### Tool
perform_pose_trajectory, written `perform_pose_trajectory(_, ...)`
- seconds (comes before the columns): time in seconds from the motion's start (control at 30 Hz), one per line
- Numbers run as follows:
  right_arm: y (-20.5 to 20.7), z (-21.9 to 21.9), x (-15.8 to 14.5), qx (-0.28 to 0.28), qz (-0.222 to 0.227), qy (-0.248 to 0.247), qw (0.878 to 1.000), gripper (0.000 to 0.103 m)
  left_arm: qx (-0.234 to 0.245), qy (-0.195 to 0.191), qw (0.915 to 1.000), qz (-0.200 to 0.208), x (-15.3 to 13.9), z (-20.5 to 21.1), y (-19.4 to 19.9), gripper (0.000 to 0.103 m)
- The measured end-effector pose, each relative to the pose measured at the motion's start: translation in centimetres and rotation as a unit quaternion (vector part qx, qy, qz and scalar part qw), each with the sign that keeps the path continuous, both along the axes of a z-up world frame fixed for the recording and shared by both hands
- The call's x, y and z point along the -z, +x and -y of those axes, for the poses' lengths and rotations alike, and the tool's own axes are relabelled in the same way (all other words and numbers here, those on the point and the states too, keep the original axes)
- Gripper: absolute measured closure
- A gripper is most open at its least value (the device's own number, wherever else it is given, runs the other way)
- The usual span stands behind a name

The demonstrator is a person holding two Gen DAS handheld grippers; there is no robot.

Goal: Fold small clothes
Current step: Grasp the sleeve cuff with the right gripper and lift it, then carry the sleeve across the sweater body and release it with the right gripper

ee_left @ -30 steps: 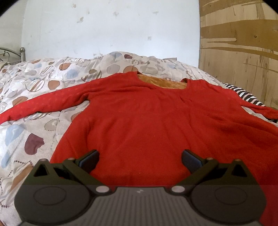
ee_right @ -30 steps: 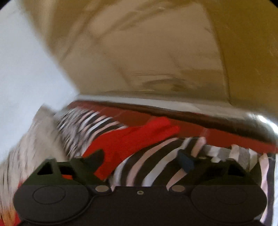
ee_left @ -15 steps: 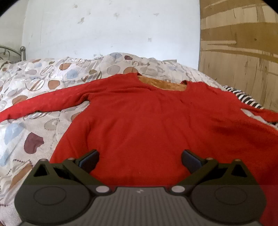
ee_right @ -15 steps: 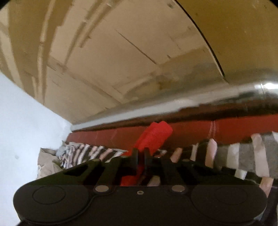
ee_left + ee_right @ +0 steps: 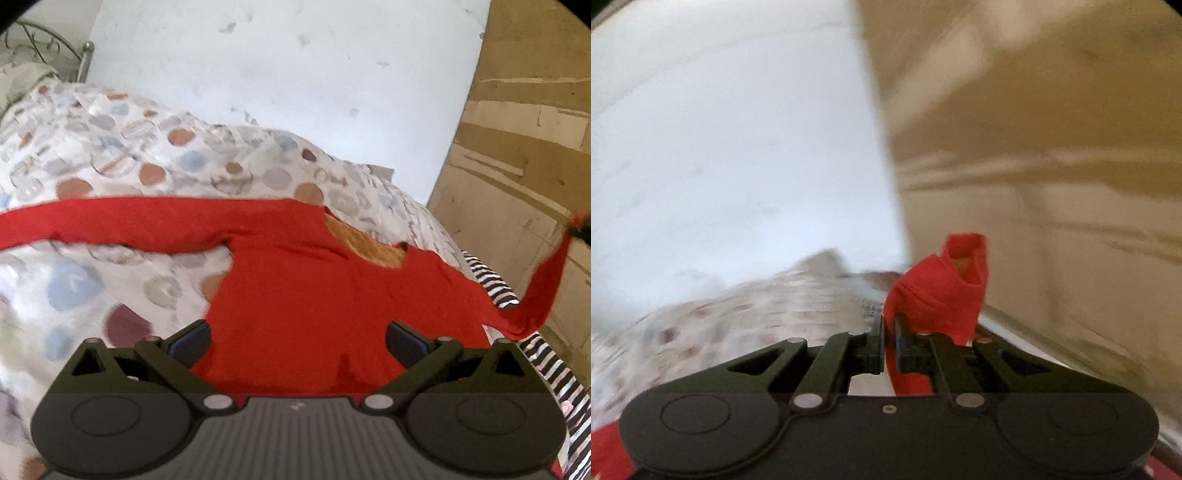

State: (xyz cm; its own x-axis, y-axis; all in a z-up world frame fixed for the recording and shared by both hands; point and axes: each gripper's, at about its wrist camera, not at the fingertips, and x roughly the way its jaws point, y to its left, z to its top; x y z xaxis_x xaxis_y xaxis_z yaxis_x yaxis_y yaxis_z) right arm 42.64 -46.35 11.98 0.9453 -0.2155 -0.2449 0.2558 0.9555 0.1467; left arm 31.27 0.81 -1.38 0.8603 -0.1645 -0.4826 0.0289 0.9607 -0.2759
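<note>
The right hand-held gripper (image 5: 889, 341), spread a second ago, now pinches the cuff (image 5: 955, 280) of the red knit long-sleeved sweater (image 5: 317, 295) and has lifted that sleeve off the bed's right edge, starting the inward fold. The left hand-held gripper (image 5: 297, 338) stays spread over the hem. The sweater lies flat on the spotted quilt (image 5: 110, 155), near a white wall (image 5: 295, 92) and plywood panel (image 5: 524, 147).
</note>
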Motion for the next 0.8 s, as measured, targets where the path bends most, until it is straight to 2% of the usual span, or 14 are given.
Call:
perform_pose_trajectory(0.1, 0.7, -6.5, -1.5, -0.077, 0.006, -0.032, 0.997, 0.099, -0.021, 0.005, 0.9997, -0.007, -0.8, -1.5, -0.6, 0.000)
perform_pose_trajectory(0.23, 1.1, -16.3, -0.9, -0.198, -0.015, -0.085, 0.976, 0.099, -0.068, -0.012, 0.9975, -0.013, -1.3, -4.3, -1.3, 0.000)
perform_pose_trajectory(0.3, 0.9, -20.9, 0.7, -0.255, -0.035, -0.115, 0.959, 0.099, -0.090, -0.016, 0.9958, -0.009, -1.4, -5.6, -1.7, 0.000)
perform_pose_trajectory(0.43, -1.0, -28.5, 6.3, -0.357, -0.091, -0.183, 0.911, 0.099, -0.108, -0.005, 0.9941, -0.010, -1.1, -7.3, -2.1, 0.000)
perform_pose_trajectory(0.53, -3.2, -31.7, 11.1, -0.398, -0.133, -0.246, 0.873, 0.099, -0.109, 0.005, 0.9939, -0.013, -0.6, -8.0, -2.2, 0.000)
perform_pose_trajectory(0.63, -6.0, -33.1, 13.4, -0.409, -0.132, -0.307, 0.849, 0.095, -0.111, 0.003, 0.9938, -0.012, -0.2, -8.2, -2.2, 0.000)
perform_pose_trajectory(0.67, -6.8, -32.8, 13.6, -0.415, -0.132, -0.315, 0.844, 0.086, -0.112, 0.002, 0.9937, -0.012, -0.1, -8.2, -2.0, 0.000)
perform_pose_trajectory(0.7, -7.4, -32.3, 13.6, -0.417, -0.136, -0.310, 0.843, 0.082, -0.112, 0.000, 0.9936, -0.013, -0.1, -8.1, -1.7, 0.000)
perform_pose_trajectory(0.8, -8.4, -30.8, 13.4, -0.409, -0.138, -0.296, 0.852, 0.062, -0.107, 0.004, 0.9941, -0.011, -0.2, -7.5, -0.7, 0.001)
